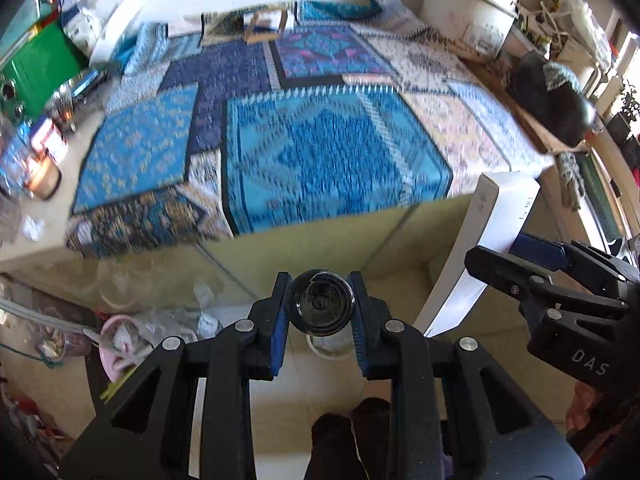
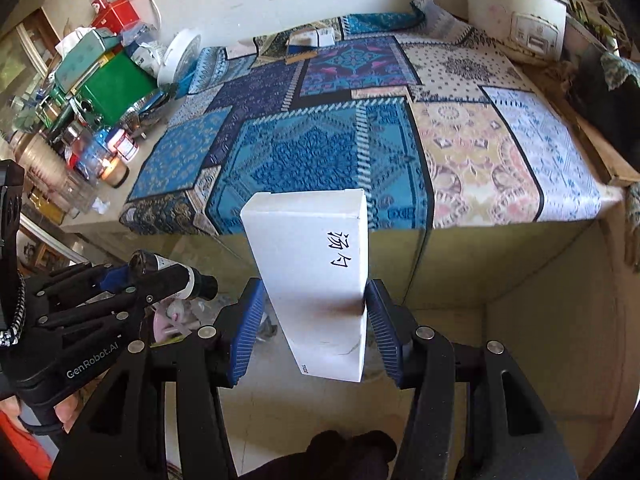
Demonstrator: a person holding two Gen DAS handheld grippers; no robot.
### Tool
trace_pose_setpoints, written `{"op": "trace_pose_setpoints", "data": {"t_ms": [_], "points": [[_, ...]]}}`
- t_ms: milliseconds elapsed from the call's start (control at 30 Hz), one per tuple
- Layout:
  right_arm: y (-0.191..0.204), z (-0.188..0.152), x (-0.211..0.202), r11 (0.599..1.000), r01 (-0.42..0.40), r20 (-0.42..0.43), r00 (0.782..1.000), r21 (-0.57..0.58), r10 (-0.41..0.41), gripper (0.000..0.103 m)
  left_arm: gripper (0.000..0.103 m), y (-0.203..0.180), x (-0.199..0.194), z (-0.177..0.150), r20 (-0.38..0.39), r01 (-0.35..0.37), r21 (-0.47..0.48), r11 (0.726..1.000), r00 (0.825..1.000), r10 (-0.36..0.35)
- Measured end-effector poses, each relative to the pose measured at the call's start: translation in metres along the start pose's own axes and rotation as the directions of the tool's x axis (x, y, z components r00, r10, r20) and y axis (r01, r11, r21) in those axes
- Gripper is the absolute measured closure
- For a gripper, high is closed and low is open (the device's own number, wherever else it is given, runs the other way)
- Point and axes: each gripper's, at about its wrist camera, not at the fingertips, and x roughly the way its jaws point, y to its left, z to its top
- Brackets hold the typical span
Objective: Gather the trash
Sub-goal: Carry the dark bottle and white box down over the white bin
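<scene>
Left wrist, jaws: left gripper (image 1: 320, 312) clamped on small dark bottle (image 1: 321, 307), base toward lens, long axis pointing away.
Left wrist, below: trash pile (image 1: 132, 340) at 8 o'clock, nearer this hand.
Right wrist, jaws: right gripper (image 2: 314, 326) pinching white box (image 2: 312, 276), long axis toward 12 o'clock.
Right wrist, side: bottle at 9 o'clock, cap pointing right.

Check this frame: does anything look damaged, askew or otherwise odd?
The white box in the right claw sits tilted, with a dark smudge and a crease near its lower right edge. The small dark bottle in the left claw looks intact.
</scene>
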Motion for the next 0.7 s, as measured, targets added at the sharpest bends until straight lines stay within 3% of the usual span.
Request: {"op": "trace_pose_setpoints", "data": {"t_ms": [267,433,700], "points": [[-0.047,-0.037,0.061,0.999,-0.003,-0.106,0.994,0.053,0.008,0.054,0.076,-0.014,0.08,-0.051,-0.111,-0.012,-0.044,0.999,0.994,0.007],[-0.079,-0.065,0.12,0.997,-0.008,-0.148,0.989,0.08,0.019,0.054,0.076,-0.012,0.16,-0.084,-0.172,-0.012,-0.108,0.994,0.985,-0.006],[-0.131,-0.134,0.255,0.991,0.003,-0.25,0.968,0.135,0.031,0.054,0.076,0.006,0.31,-0.146,-0.237,0.011,-0.193,0.981,0.97,-0.058]]}}
